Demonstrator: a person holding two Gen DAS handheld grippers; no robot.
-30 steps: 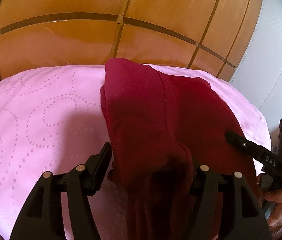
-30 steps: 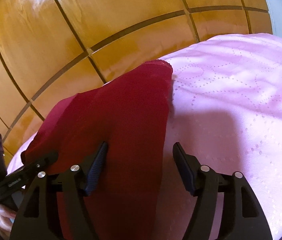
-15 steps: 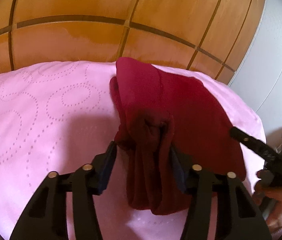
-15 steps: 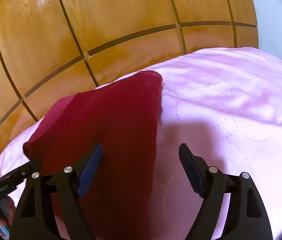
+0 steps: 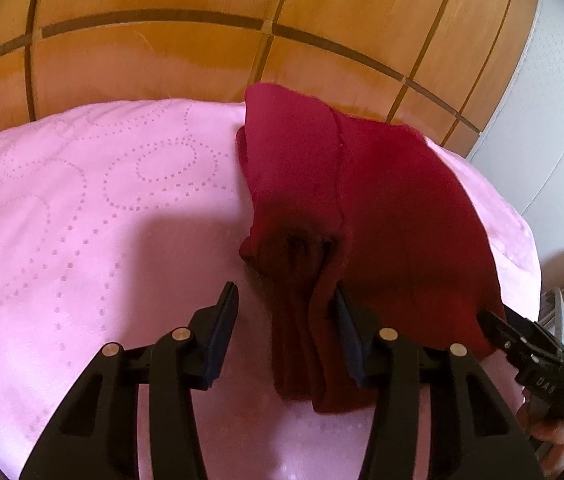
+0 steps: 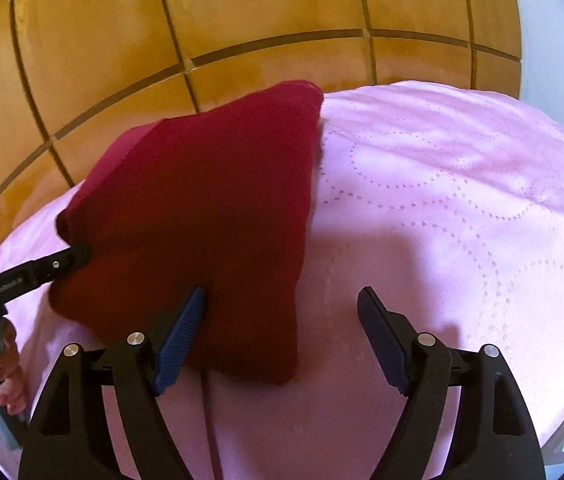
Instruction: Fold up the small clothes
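A dark red garment [image 5: 402,208] lies folded on pink bedding [image 5: 82,220]. Its bunched near fold runs between the jaws of my left gripper [image 5: 286,320]. That fold brushes the right finger and stands clear of the left pad, so the left gripper is open. In the right wrist view the garment [image 6: 202,208] has its near corner between the wide-open jaws of my right gripper [image 6: 282,312], close to the left finger. Each gripper shows in the other's view: the right gripper [image 5: 522,344] at the garment's right edge, the left gripper [image 6: 42,272] at its left edge.
Orange wooden panelling [image 5: 162,60] rises right behind the bedding. A white wall [image 5: 554,100] stands to the right. A person's hand [image 6: 2,364] grips the left tool's handle. Bare pink bedding [image 6: 462,220] stretches to the right of the garment.
The left jaws narrowed and drew back, and the fold that draped over them now lies on the bedding. The right jaws widened and drew back, so the garment's near edge shows.
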